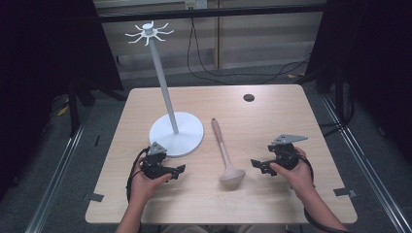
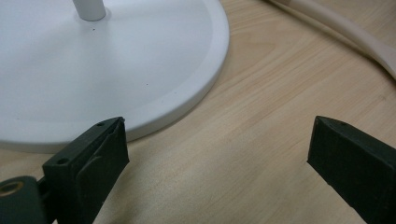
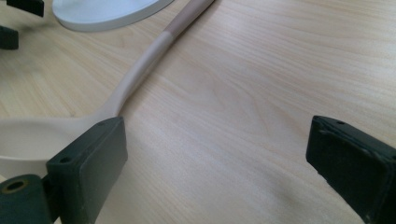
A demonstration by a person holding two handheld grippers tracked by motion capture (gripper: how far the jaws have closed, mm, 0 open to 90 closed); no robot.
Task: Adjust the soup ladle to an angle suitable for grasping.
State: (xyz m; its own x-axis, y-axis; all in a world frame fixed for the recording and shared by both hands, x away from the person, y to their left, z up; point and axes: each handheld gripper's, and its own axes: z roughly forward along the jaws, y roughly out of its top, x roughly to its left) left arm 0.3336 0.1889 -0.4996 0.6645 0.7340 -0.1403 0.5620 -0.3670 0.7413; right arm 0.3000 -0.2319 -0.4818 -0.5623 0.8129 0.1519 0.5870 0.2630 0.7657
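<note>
Ladle (image 1: 227, 156) lies between left gripper (image 1: 178, 171) and right gripper (image 1: 257, 165) — both jaws wide, empty; hook stand (image 1: 170, 121) probably its destination.

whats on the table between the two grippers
In the high view, the ladle lies between the left gripper and the right gripper, bowl toward the person, handle pointing away. It touches neither; bare wood on both sides.
</note>
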